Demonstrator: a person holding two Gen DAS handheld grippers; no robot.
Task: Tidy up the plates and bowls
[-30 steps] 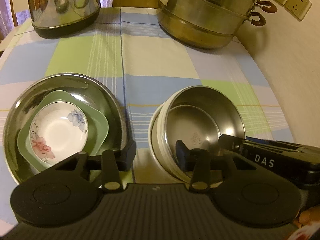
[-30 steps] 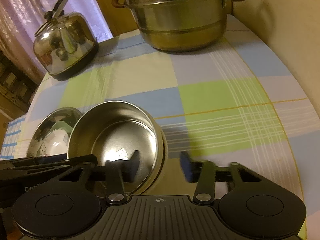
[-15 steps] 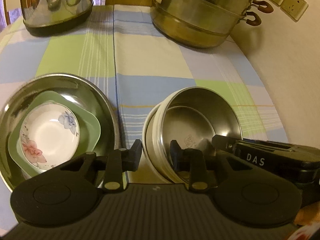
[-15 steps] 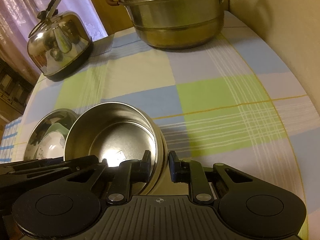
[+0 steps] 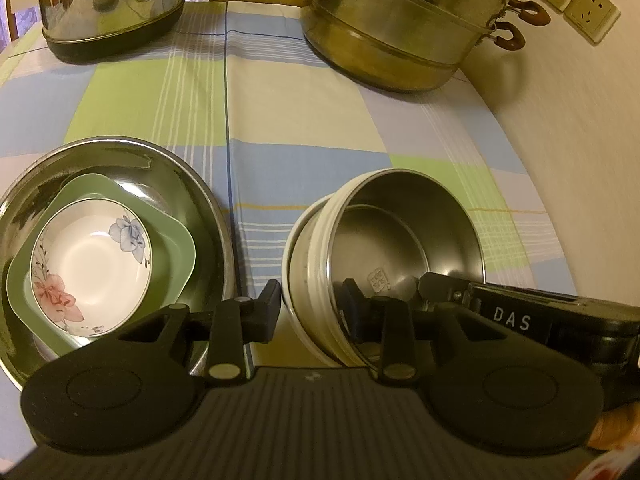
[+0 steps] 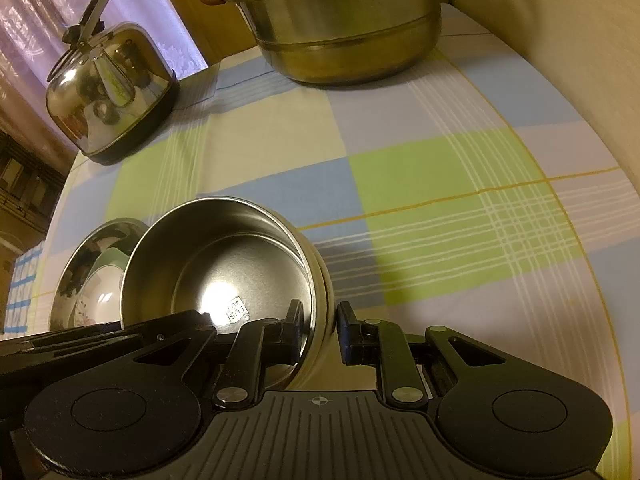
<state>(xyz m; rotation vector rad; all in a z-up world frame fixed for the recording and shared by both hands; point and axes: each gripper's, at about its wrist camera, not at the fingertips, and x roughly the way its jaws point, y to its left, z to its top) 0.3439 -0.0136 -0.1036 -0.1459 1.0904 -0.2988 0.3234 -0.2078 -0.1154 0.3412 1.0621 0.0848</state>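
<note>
Left wrist: "DAS" on right gripper [image 5: 400, 292].

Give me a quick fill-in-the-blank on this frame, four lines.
1. The floral bowl sits inside the ___ dish.
2. Left tongs and right tongs each pinch the steel bowl at its ___.
3. Seen from the left wrist, the right tongs' label reads ___.
4. At the far end stand a steamer pot and a ___.
Missing words: green; rim; DAS; kettle.

"DAS" — on right gripper [image 5: 384, 300]
</note>
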